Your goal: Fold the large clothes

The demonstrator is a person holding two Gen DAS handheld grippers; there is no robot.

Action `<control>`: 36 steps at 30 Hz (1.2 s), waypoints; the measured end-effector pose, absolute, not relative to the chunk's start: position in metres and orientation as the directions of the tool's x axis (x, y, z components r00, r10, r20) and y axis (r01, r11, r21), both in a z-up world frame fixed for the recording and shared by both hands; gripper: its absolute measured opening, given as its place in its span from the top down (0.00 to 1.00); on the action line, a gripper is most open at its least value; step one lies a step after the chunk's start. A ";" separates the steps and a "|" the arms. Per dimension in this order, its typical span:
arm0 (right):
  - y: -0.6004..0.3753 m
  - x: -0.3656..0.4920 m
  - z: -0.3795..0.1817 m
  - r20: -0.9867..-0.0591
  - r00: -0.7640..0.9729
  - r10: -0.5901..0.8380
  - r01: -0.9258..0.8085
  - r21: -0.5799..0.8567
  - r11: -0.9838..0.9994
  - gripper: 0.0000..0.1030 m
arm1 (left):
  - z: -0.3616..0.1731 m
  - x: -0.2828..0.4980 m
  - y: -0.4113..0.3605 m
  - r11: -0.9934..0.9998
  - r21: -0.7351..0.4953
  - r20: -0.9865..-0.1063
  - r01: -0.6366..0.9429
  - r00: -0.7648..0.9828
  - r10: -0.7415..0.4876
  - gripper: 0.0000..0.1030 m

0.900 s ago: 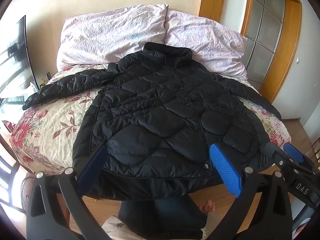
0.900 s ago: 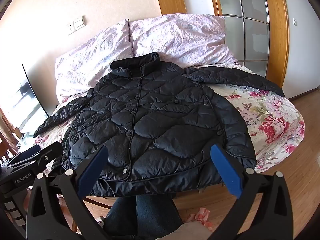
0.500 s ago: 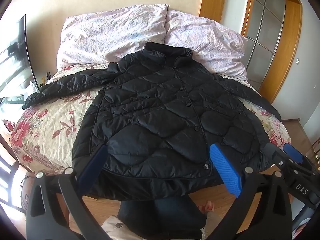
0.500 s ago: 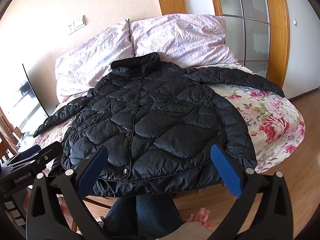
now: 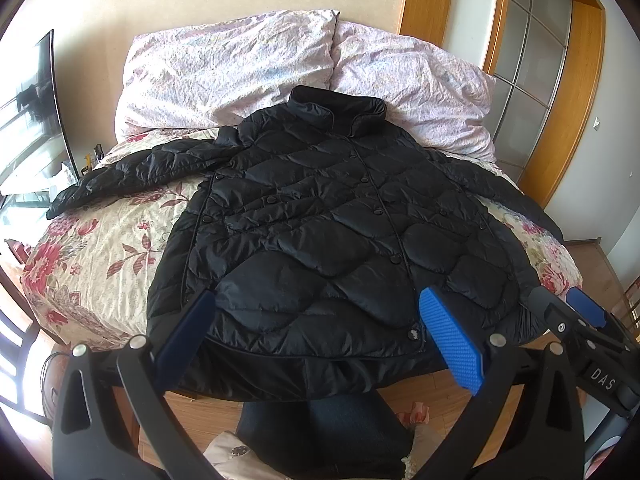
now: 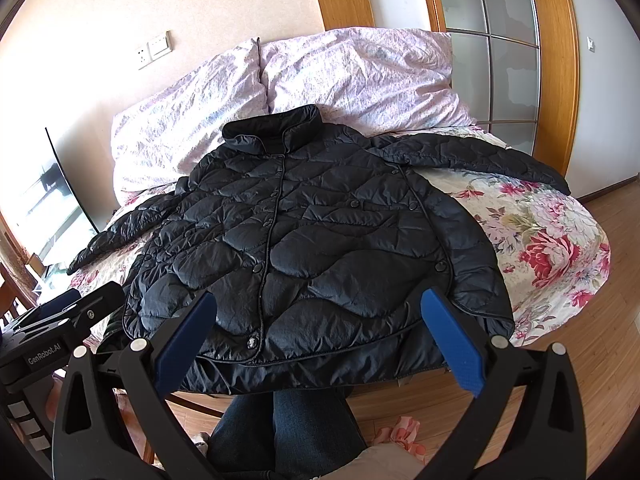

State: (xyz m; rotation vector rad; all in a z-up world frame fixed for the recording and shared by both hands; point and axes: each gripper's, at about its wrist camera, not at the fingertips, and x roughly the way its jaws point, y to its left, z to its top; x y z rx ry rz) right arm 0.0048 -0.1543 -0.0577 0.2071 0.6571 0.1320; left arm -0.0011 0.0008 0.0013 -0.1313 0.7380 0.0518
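One black quilted jacket (image 5: 320,240) with two outspread sleeves lies on one bed (image 5: 100,256) dressed in a floral cover. Two pale pink pillows (image 6: 360,76) stand at the head. Two grippers, the left gripper (image 5: 320,340) and right gripper (image 6: 320,344), each carry two blue pads.

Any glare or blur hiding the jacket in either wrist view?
Left wrist: sharp, jacket evenly lit, fisheye bends the door frame. Right wrist: sharp too, but the wall at left is blown out white; jacket quilting stays readable.
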 end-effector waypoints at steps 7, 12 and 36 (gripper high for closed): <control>-0.155 0.005 -0.058 -0.591 0.785 0.184 -0.054 0.231 0.972 0.01 | 0.001 -0.001 0.001 0.990 -0.101 -0.673 -0.094 0.739 0.001 0.02; -0.156 0.005 -0.058 -0.591 0.785 0.185 -0.054 0.232 0.971 0.01 | 0.001 -0.001 0.001 0.990 -0.102 -0.673 -0.094 0.739 0.001 0.02; -0.155 0.006 -0.058 -0.592 0.785 0.185 -0.054 0.232 0.971 0.01 | 0.005 0.001 0.002 0.991 -0.097 -0.671 -0.094 0.741 0.004 0.02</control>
